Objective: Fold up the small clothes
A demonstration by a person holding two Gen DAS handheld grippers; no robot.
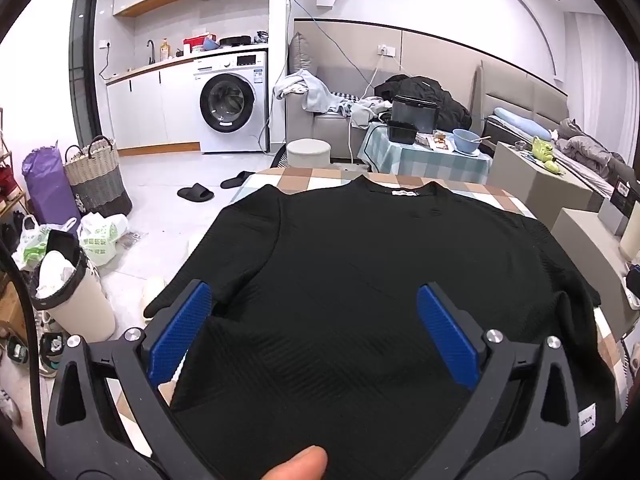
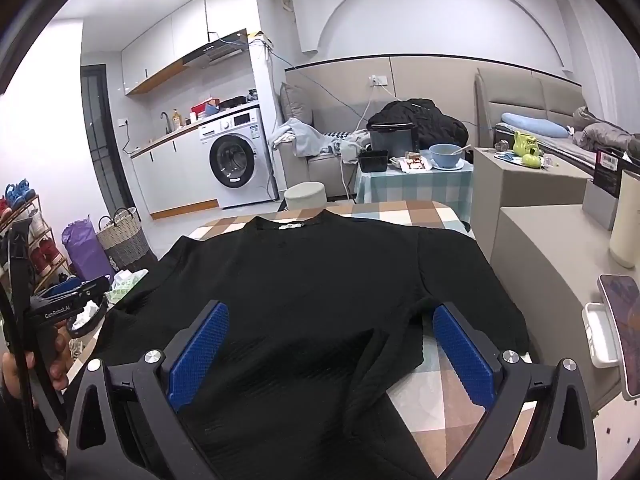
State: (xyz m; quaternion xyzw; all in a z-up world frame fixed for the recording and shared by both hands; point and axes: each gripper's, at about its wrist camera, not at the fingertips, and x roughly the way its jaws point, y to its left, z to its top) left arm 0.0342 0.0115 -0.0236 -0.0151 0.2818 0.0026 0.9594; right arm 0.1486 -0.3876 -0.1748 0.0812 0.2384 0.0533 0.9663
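Note:
A black long-sleeved top (image 1: 360,264) lies spread flat on a table with a checked cloth (image 1: 304,178), its collar and white label at the far end. My left gripper (image 1: 314,298) hovers open over the top's near left part, nothing between its blue pads (image 1: 182,330). In the right wrist view the same top (image 2: 304,280) fills the middle, one sleeve folded in along the right side. My right gripper (image 2: 330,322) is open above the near hem, with only air between its blue pads (image 2: 464,354). The left gripper's body (image 2: 60,308) shows at the left edge, held by a hand.
A thumb tip (image 1: 300,462) shows at the bottom. Left of the table stand a white bin (image 1: 72,300), bags and a woven basket (image 1: 98,176). Beyond are a small table with a bowl (image 1: 466,140), a sofa and a washing machine (image 1: 230,100). A phone on a stand (image 2: 622,328) is at the right.

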